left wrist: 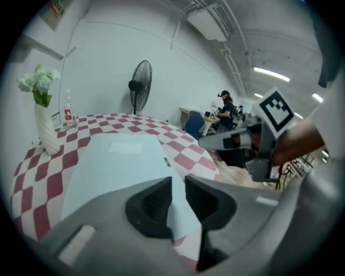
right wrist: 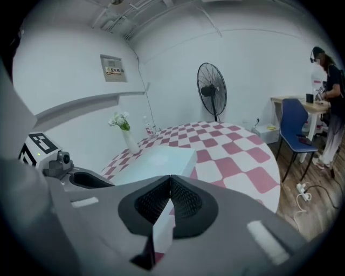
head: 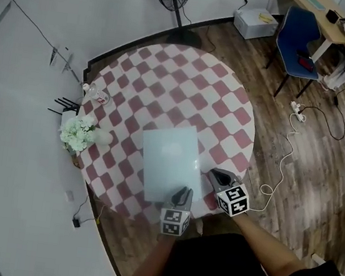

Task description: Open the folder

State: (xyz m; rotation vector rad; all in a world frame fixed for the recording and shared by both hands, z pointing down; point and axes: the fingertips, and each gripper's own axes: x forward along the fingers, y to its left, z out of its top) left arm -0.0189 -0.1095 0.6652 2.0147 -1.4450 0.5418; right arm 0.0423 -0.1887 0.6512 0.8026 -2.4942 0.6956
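Pale blue-white flat plastic folder [head: 169, 160] lies flat, centre-low in the head view, on a round table with a red-and-white checked cloth [head: 169, 70]. Left gripper [head: 184, 194] sits at the folder's lower right corner, jaws a little apart, gripping nothing. Right gripper [head: 217, 174] sits just right of the folder's edge, jaw tips pressed together, empty.

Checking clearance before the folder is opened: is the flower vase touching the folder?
Apart. The head view shows squares of checked tablecloth between the vase and the left edge of the folder; the left gripper view shows the same gap.
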